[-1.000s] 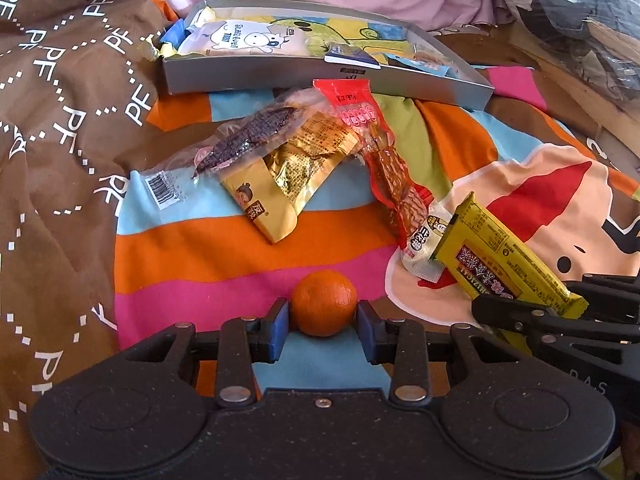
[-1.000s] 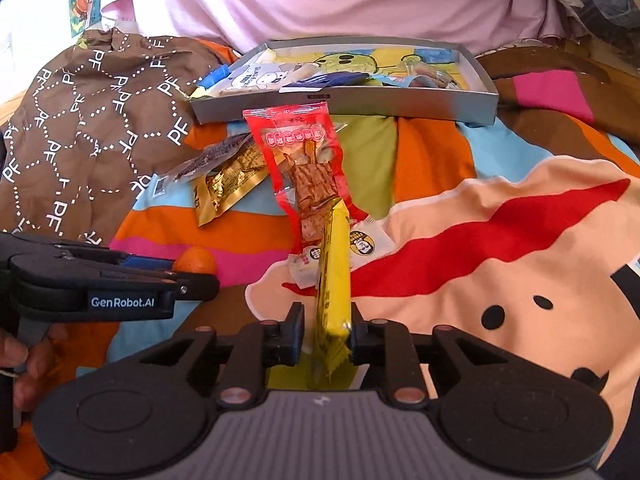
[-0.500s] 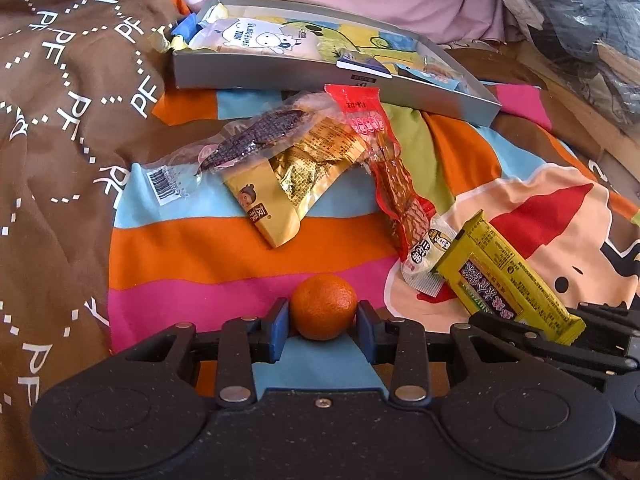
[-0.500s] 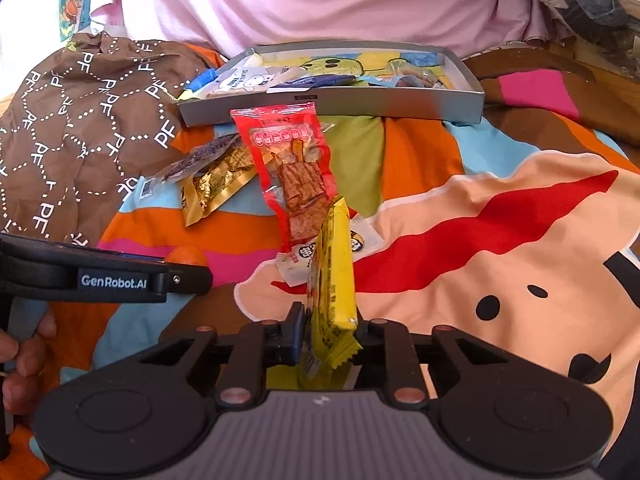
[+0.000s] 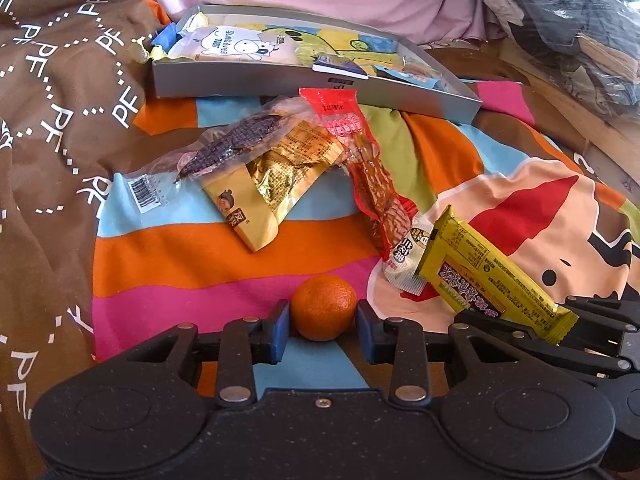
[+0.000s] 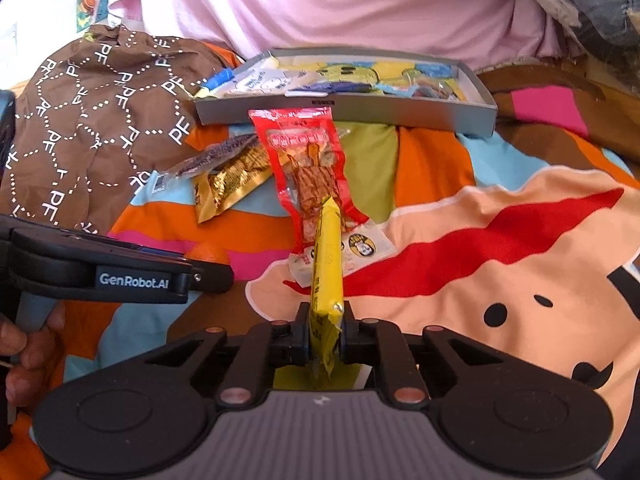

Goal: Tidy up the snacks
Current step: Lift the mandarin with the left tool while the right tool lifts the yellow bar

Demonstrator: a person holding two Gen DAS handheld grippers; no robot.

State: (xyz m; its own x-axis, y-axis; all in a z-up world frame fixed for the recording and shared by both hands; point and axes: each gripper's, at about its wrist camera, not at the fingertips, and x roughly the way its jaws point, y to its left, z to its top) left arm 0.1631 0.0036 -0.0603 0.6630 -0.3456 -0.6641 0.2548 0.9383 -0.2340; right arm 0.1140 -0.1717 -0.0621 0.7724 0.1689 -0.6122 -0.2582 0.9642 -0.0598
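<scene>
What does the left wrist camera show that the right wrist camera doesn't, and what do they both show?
Only the left wrist view shows the left gripper shut on the small orange, and the printed face of the yellow packet.

Only the right wrist view shows the right gripper clamping that yellow packet edge-on, and a hand gripping the other gripper's handle.

Both show the grey tray holding snacks, the red snack pack, the gold packet and the striped blanket.

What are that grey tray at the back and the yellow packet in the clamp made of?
The grey tray looks like matte cardboard: thin, flat, sharply folded walls, though thin metal is possible. The yellow packet looks like glossy plastic film: it shines, wrinkles, and its end is crimped where the right gripper pinches it.
</scene>
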